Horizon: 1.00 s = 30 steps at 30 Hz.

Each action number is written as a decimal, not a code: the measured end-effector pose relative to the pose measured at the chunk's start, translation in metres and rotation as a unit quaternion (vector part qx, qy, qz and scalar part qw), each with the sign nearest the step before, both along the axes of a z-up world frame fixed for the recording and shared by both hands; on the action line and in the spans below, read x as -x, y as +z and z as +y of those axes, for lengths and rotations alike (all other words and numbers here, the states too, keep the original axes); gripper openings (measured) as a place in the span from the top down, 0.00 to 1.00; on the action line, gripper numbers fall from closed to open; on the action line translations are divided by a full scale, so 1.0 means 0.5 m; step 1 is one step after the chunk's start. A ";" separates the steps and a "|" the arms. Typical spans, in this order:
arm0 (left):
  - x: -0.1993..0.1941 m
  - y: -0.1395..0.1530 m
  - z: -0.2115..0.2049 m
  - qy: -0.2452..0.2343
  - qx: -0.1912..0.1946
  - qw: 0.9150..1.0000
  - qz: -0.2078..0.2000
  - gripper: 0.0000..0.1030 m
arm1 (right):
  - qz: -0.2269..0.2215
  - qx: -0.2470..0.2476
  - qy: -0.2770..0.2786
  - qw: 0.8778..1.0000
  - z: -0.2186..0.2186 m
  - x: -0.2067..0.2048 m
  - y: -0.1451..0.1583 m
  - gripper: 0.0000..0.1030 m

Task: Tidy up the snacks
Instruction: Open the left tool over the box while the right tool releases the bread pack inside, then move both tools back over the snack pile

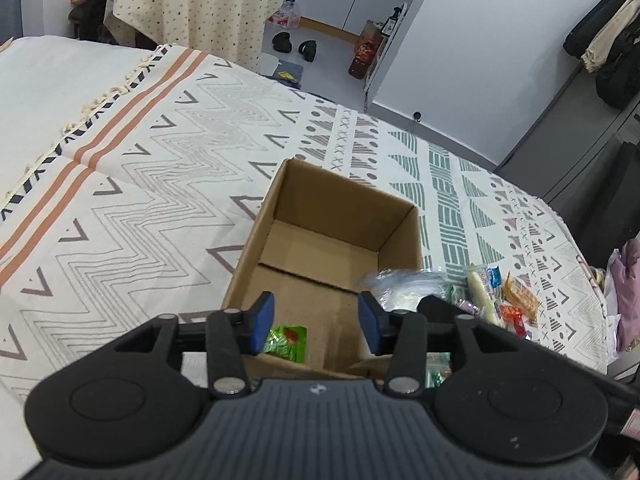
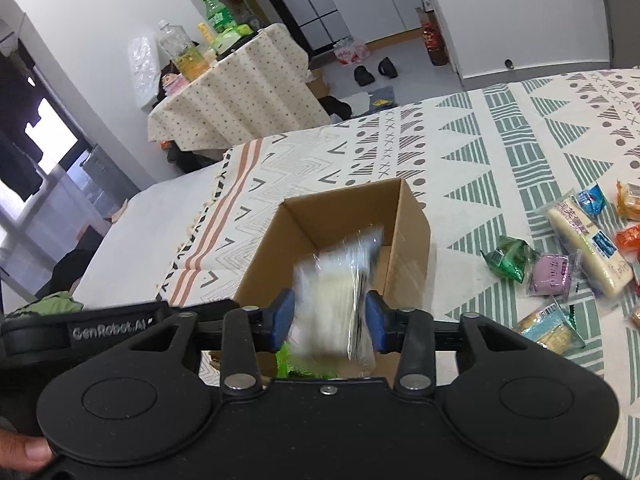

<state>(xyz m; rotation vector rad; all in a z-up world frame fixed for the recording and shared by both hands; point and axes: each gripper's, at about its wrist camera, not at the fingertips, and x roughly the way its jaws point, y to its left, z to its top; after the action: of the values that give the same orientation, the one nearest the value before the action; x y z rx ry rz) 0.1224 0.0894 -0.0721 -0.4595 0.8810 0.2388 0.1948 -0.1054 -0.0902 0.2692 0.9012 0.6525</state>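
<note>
An open cardboard box (image 1: pixel 280 216) (image 2: pixel 412 216) sits on the patterned bedspread. A green snack packet (image 1: pixel 286 340) (image 2: pixel 286 360) lies on its floor at the near end. My left gripper (image 1: pixel 316 322) hangs open over the box's near edge, with nothing between its blue pads. My right gripper (image 2: pixel 330 322) is over the same box, its jaws apart. A clear-wrapped pale snack packet (image 2: pixel 336 292) (image 1: pixel 404 282) sits between them, motion-blurred, above the box interior. Loose snacks (image 2: pixel 576 248) (image 1: pixel 500 292) lie on the bedspread right of the box.
A cloth-covered table with bottles (image 2: pixel 224 80) stands beyond the bed. Shoes (image 1: pixel 294 46) and bags are on the floor past the bed's far edge. Bare bedspread (image 1: pixel 140 160) stretches left of the box. A thumb (image 2: pixel 32 448) shows at the lower left.
</note>
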 end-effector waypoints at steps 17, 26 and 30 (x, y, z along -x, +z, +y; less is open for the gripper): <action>-0.001 0.003 -0.090 -0.028 -0.029 0.999 0.036 0.17 | -0.024 0.012 -0.061 0.998 -0.142 0.023 0.009 0.25; -0.004 0.011 -0.160 -0.042 -0.034 0.998 0.028 0.09 | -0.032 0.016 -0.088 0.995 -0.222 0.039 0.007 0.18; -0.008 0.014 -0.193 -0.050 -0.044 0.997 0.026 0.01 | -0.038 0.022 -0.095 0.995 -0.254 0.043 0.010 0.17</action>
<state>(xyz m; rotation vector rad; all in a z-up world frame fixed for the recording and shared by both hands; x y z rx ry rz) 0.1265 -0.0070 -0.0649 -0.3290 0.9369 0.1979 0.1732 -0.2326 -0.0853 0.2849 0.8044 0.4640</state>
